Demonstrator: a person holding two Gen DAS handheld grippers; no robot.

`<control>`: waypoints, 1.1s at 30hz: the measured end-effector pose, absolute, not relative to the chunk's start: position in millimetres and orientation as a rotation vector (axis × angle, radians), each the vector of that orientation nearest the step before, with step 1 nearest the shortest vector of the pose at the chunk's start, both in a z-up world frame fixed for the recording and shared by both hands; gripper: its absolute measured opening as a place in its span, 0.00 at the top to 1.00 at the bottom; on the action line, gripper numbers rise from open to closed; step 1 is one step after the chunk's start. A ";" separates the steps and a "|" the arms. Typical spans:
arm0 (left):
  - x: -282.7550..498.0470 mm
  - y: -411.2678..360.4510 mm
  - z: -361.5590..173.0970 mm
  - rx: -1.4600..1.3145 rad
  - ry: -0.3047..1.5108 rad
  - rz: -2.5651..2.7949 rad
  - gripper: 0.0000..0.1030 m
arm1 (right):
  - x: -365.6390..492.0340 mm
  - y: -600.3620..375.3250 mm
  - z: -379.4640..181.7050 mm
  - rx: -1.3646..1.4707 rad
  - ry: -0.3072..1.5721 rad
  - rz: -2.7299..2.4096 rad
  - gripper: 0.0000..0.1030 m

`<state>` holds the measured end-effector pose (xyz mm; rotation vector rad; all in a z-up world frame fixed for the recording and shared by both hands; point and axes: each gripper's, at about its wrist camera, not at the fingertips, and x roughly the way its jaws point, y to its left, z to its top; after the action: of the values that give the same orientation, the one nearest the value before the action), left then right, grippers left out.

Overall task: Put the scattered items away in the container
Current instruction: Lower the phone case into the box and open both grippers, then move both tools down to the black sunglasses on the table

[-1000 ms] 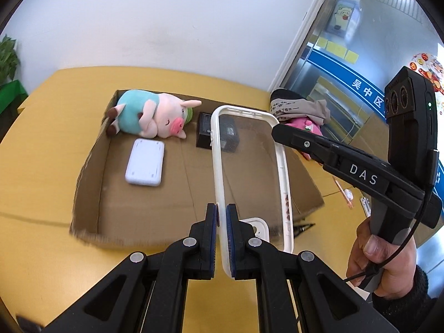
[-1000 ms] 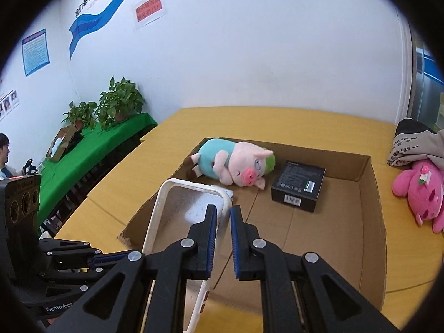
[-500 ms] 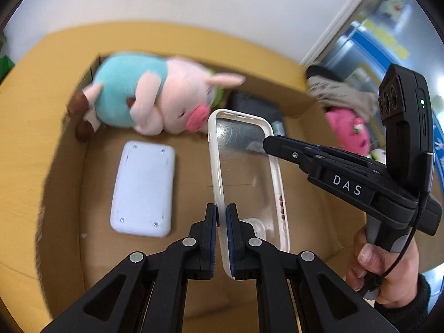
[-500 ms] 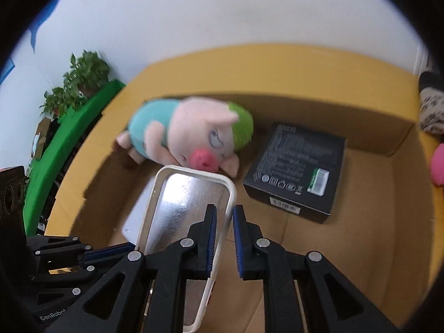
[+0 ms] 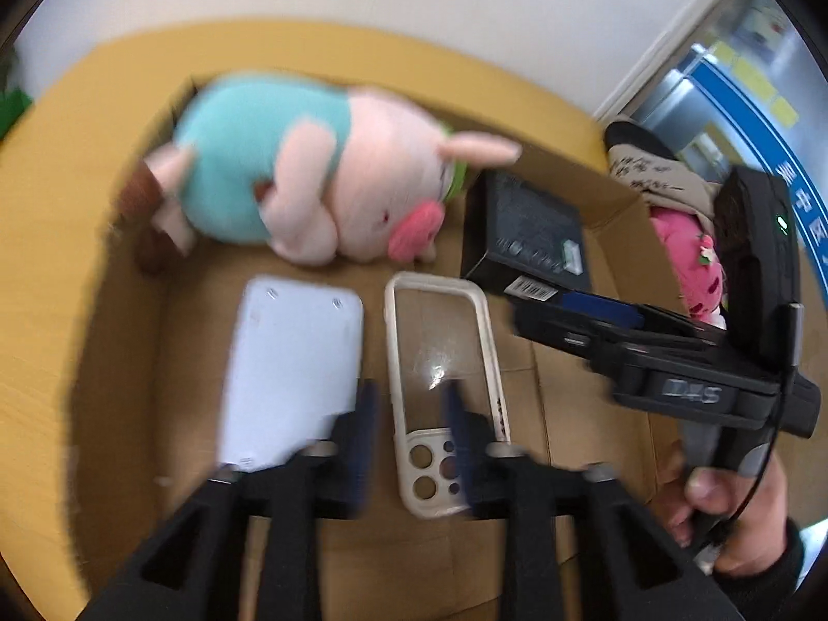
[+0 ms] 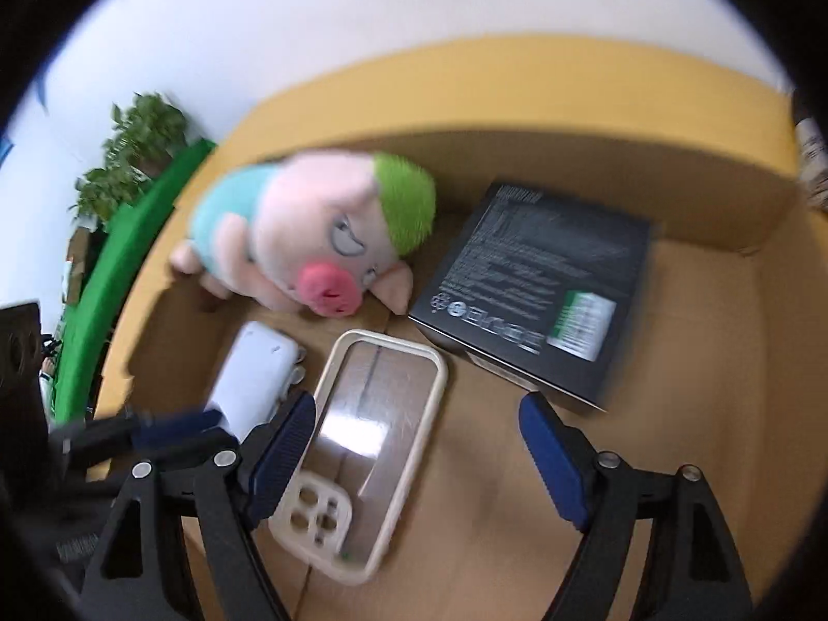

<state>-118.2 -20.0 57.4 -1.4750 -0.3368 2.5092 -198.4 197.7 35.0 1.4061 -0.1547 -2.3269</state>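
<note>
A clear phone case with a cream rim (image 5: 442, 372) (image 6: 362, 445) lies flat on the floor of the cardboard box (image 5: 559, 543) (image 6: 724, 362). My left gripper (image 5: 411, 429) is open just above the case's camera end, a finger on each side. My right gripper (image 6: 419, 455) is wide open over the case, touching nothing. Also in the box are a plush pig in a teal shirt (image 5: 310, 181) (image 6: 315, 238), a white flat device (image 5: 295, 367) (image 6: 256, 380) and a black carton (image 5: 533, 238) (image 6: 543, 290).
The box sits on a yellow table (image 5: 46, 207) (image 6: 517, 88). A pink plush (image 5: 688, 269) and a grey cloth (image 5: 657, 176) lie on the table right of the box. A green-covered table with plants (image 6: 139, 196) stands at the left.
Both grippers went down into the box and opened. The phone case, held upright by both before, now lies flat on the box floor beside the white device.
</note>
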 end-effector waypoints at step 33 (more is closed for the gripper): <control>74.1 39.7 70.7 -1.120 -0.115 2.555 0.04 | 14.4 339.0 -3.2 1.258 0.017 -2.328 0.19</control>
<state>74.1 39.7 70.7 -1.1201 -0.1155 2.5549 14.4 339.0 -3.2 1.2576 0.0166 -2.3283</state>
